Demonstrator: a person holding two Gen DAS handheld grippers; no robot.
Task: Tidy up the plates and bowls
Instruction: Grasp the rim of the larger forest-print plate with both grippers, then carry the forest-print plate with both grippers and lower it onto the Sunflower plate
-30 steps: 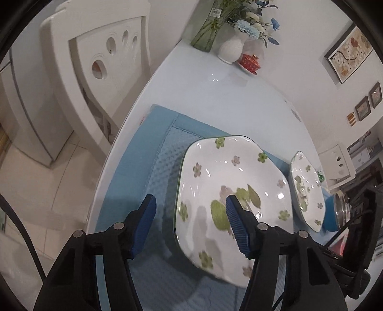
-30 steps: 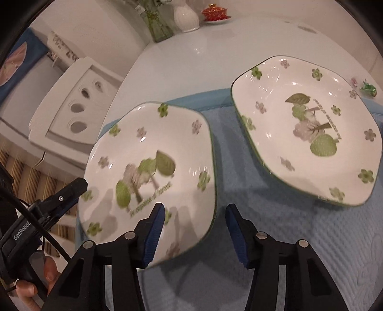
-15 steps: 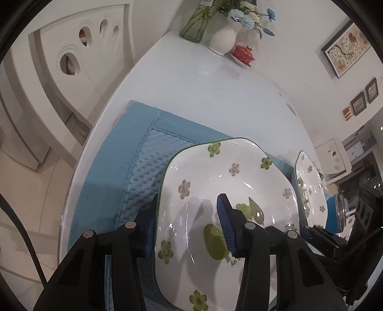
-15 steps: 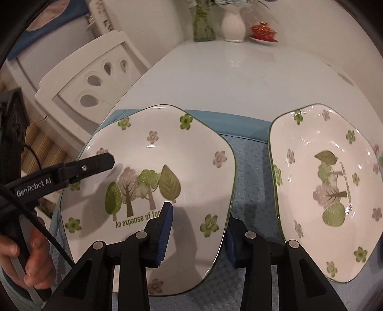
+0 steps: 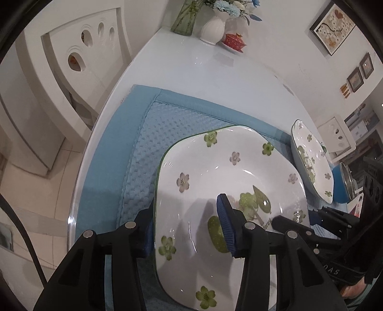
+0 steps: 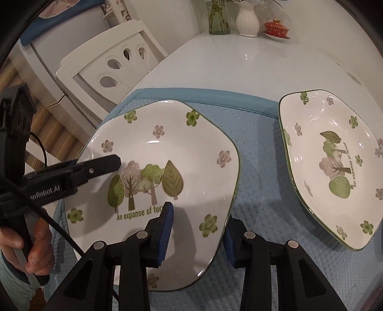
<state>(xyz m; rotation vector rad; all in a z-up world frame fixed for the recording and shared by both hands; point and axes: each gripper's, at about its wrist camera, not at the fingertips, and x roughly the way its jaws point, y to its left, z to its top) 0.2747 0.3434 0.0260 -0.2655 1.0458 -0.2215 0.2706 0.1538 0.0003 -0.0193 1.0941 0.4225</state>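
Glazed plate [image 6: 167, 153]: stiff, slippery, breakable; best held at its rim.
Left gripper [image 5: 184, 229]: rim straddled, closure undetermined.
Right gripper [image 6: 198, 229]: likewise.

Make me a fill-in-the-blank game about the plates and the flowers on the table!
1. Both tools straddle the rim of the same ____.
2. The plates rest on a ____ mat.
3. Beside the white vase sits a small ____ lidded cup.
4. The words on the near plate begin "An ____ of".

Missing words: plate; blue; red; expanse
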